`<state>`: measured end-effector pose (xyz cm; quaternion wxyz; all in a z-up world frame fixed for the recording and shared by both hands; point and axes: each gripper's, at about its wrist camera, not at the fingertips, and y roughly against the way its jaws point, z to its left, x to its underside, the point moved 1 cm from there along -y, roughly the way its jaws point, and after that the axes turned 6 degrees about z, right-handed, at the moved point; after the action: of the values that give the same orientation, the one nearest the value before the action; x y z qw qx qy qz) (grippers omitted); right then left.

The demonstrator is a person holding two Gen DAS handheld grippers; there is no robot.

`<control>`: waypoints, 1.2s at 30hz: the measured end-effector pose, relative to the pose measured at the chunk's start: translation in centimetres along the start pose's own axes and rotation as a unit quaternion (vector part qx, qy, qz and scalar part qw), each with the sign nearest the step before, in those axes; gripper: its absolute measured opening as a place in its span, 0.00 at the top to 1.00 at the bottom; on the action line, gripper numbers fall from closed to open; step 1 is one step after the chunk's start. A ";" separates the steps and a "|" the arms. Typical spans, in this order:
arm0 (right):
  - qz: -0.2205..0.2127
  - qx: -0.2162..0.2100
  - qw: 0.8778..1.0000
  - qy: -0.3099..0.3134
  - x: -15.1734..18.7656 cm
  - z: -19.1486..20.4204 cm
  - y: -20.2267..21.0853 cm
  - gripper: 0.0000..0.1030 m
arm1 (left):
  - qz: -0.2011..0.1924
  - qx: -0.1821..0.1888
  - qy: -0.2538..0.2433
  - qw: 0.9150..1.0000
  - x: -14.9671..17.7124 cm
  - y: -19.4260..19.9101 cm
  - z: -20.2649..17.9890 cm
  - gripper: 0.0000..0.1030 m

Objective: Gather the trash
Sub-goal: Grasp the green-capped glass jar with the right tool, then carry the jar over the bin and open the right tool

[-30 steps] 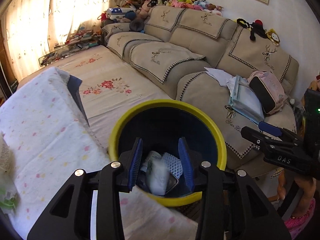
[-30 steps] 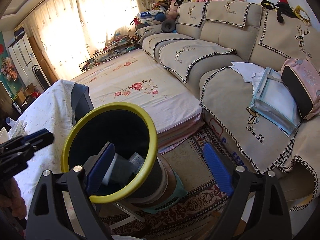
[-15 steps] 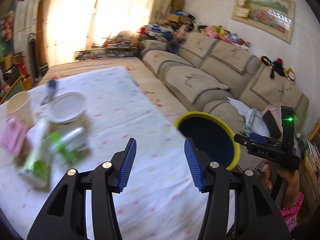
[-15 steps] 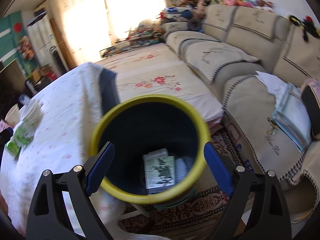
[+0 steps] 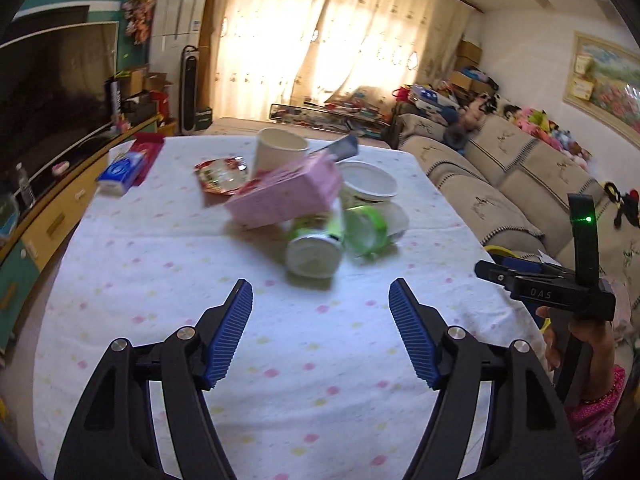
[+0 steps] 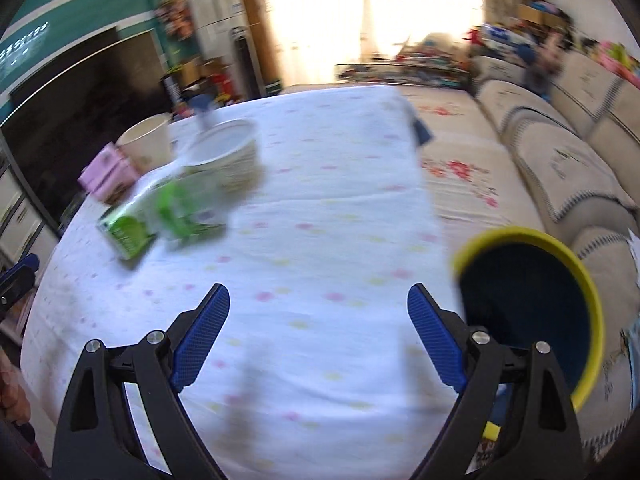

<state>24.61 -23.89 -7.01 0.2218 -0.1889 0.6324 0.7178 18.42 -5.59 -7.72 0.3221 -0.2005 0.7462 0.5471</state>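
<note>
I see a living room in a home. A long tan sofa (image 5: 516, 168) runs along one wall with soft toys (image 5: 540, 120) piled on its back. Sun comes through big curtains (image 5: 340, 40). A big dark TV (image 5: 52, 80) stands on a low cabinet (image 5: 48, 216). A picture (image 5: 608, 76) hangs on the wall. I see a table (image 5: 280, 340) with a dotted cloth.

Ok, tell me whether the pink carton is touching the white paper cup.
Cannot tell: in the left wrist view the pink carton overlaps the white paper cup, hiding any gap.
</note>
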 end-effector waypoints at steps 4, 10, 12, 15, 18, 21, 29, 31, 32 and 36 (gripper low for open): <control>0.007 -0.032 0.998 0.047 -1.5 4.8 -1.8 0.16 | -0.003 0.000 0.019 1.000 0.7 0.3 1.6 0.32; 0.002 -0.017 0.996 0.089 -4.2 8.1 -4.4 0.13 | -0.003 0.005 0.036 0.999 1.3 0.0 2.3 0.32; 0.007 -0.015 0.996 0.092 -5.1 8.5 -5.2 0.13 | -0.003 0.007 0.040 0.999 1.5 -0.1 2.7 0.32; 0.009 -0.008 0.995 0.101 -5.9 9.1 -6.3 0.13 | -0.002 0.012 0.048 0.999 1.6 -0.4 3.3 0.32; 0.020 -0.005 0.994 0.103 -6.6 9.4 -7.6 0.13 | 0.001 0.017 0.051 0.999 1.9 -0.8 3.6 0.32; 0.026 -0.007 0.994 0.104 -6.9 9.7 -8.4 0.13 | 0.004 0.020 0.053 0.998 2.1 -1.0 3.7 0.32; 0.031 -0.014 0.994 0.109 -7.5 10.2 -9.2 0.35 | 0.010 0.022 0.054 0.998 2.4 -1.5 3.4 0.32; 0.032 -0.016 0.993 0.110 -7.0 10.0 -8.8 0.35 | 0.009 0.020 0.051 0.998 2.4 -1.5 3.2 0.32; 0.031 -0.019 0.993 0.109 -6.8 10.0 -8.4 0.35 | 0.009 0.019 0.050 0.999 2.4 -1.4 3.1 0.32; 0.023 -0.023 0.994 0.106 -5.9 9.6 -6.7 0.35 | 0.010 0.016 0.047 0.999 2.1 -1.5 2.8 0.32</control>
<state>33.31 -14.13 -8.08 0.1322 -0.2542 0.6396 0.7133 18.62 -3.31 -10.81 0.2842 -0.2130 0.7714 0.5280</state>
